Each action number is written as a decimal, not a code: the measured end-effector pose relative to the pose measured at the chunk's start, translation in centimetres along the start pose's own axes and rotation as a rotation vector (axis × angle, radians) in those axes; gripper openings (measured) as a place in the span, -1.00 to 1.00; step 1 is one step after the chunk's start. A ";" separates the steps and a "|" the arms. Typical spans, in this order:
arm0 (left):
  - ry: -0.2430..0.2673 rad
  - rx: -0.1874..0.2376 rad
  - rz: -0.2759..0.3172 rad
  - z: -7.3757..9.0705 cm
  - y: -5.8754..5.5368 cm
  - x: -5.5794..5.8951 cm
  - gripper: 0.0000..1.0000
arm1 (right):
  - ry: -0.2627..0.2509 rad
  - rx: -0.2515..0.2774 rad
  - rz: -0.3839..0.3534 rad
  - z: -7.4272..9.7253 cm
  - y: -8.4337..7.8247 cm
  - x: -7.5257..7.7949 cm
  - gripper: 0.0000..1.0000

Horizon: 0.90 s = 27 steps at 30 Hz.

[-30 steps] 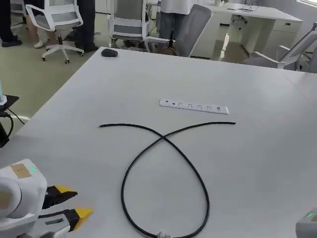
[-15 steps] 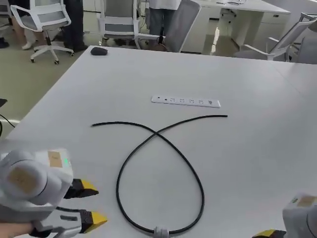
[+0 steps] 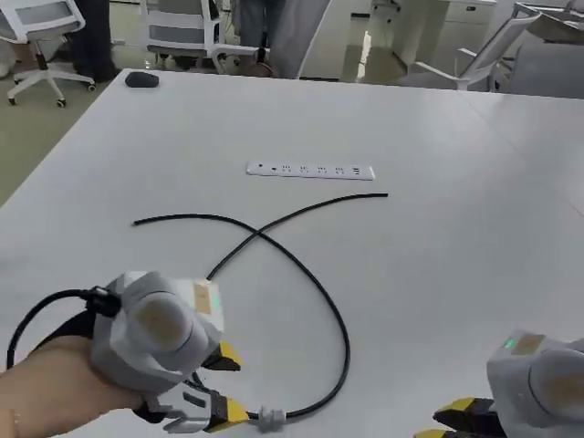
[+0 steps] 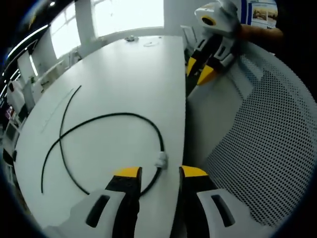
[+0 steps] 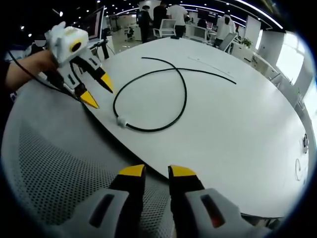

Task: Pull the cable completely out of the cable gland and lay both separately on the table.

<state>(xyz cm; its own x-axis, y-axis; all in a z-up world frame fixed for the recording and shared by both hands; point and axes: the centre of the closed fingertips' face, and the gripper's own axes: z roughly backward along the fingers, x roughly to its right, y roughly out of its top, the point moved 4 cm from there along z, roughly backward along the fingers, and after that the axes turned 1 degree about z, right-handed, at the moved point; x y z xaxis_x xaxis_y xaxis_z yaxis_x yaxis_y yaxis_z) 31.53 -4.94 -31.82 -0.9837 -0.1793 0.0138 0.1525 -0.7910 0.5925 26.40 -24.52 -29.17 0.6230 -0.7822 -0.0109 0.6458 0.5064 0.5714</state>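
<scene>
Yellow-tipped fingers (image 4: 128,172) of the left gripper (image 4: 160,173) stand spread and hold nothing. The small white cable gland (image 4: 161,159) lies on the tabletop (image 3: 438,246) just ahead of the gap between them, close to the near edge. In the head view the lower finger tip sits just beside the gland, and I cannot tell whether it touches it.

The right gripper (image 5: 157,171) has its fingers slightly apart and empty. It hovers off the near edge, over grey mesh (image 5: 49,163), well apart from the gland.

The black cable (image 3: 315,283) is threaded through the gland. From there it runs out in a wide loop, crosses over itself once, and ends in two loose ends that point away to either side.

Beyond the crossing lies a white power strip (image 3: 310,170). A dark mouse (image 3: 141,80) sits at the far left corner. Office chairs (image 3: 178,23) stand past the far edge.
</scene>
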 end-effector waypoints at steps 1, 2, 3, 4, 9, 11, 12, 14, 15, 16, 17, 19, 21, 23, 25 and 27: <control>-0.017 -0.005 0.001 -1.0 0.0 0.0 -0.33 | -0.001 0.001 0.000 0.0 0.0 0.0 -0.64; -0.025 -0.001 0.003 -1.5 0.0 -0.1 -0.30 | -0.004 0.001 -0.002 0.0 0.0 0.1 -0.64; -0.048 -0.009 0.022 -2.4 -0.1 -0.1 -0.31 | -0.005 0.003 -0.004 0.0 0.0 0.1 -0.64; -0.053 -0.013 0.029 -2.9 -0.2 -0.2 -0.34 | -0.006 0.003 -0.005 0.0 0.0 0.2 -0.64; -0.050 -0.013 0.056 -5.0 -1.0 -0.8 -0.45 | -0.009 0.004 -0.006 0.1 0.0 0.3 -0.64; -0.061 -0.047 0.052 -5.5 -1.9 -0.6 -0.46 | -0.010 0.006 -0.007 0.1 0.0 0.3 -0.65; -0.056 -0.050 0.051 -5.6 -2.1 -0.6 -0.46 | -0.010 0.006 -0.006 0.1 0.0 0.3 -0.65; -0.056 -0.049 0.064 -5.9 -2.3 -0.5 -0.48 | -0.012 0.007 -0.006 0.1 0.0 0.4 -0.65; -0.058 -0.044 0.073 -6.0 -2.3 -0.4 -0.49 | -0.011 0.008 -0.006 0.1 0.0 0.3 -0.67; -0.058 -0.040 0.073 -6.0 -2.2 -0.4 -0.48 | -0.010 0.007 -0.007 0.1 0.0 0.3 -0.68; -0.054 -0.031 0.079 -6.0 -2.0 -0.4 -0.46 | -0.011 0.007 -0.007 0.1 0.0 0.4 -0.67; -0.045 -0.016 0.091 -6.2 -1.8 -0.3 -0.44 | -0.013 0.007 -0.007 0.1 0.0 0.4 -0.67; -0.007 -0.012 0.076 -6.3 -1.8 -0.7 -0.52 | -0.024 0.008 -0.010 0.1 0.0 0.5 -0.64; -0.010 -0.027 0.053 -6.1 -1.9 -0.6 -0.65 | -0.032 -0.001 -0.015 0.2 -0.1 0.7 -0.60; 0.005 -0.030 0.033 -5.9 -2.0 -0.8 -0.65 | -0.030 0.000 -0.016 0.2 -0.1 0.6 -0.61; 0.005 -0.032 0.028 -5.5 -1.9 -0.9 -0.65 | -0.031 -0.001 -0.016 0.2 -0.1 0.6 -0.60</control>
<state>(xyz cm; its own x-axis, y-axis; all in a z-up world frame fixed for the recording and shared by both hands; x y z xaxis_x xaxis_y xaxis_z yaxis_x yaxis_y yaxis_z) 32.61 -6.50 -37.45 -0.9785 -0.2044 0.0263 0.1832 -0.8040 0.5657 26.64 -25.14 -29.08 0.5984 -0.8012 0.0053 0.6562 0.4938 0.5706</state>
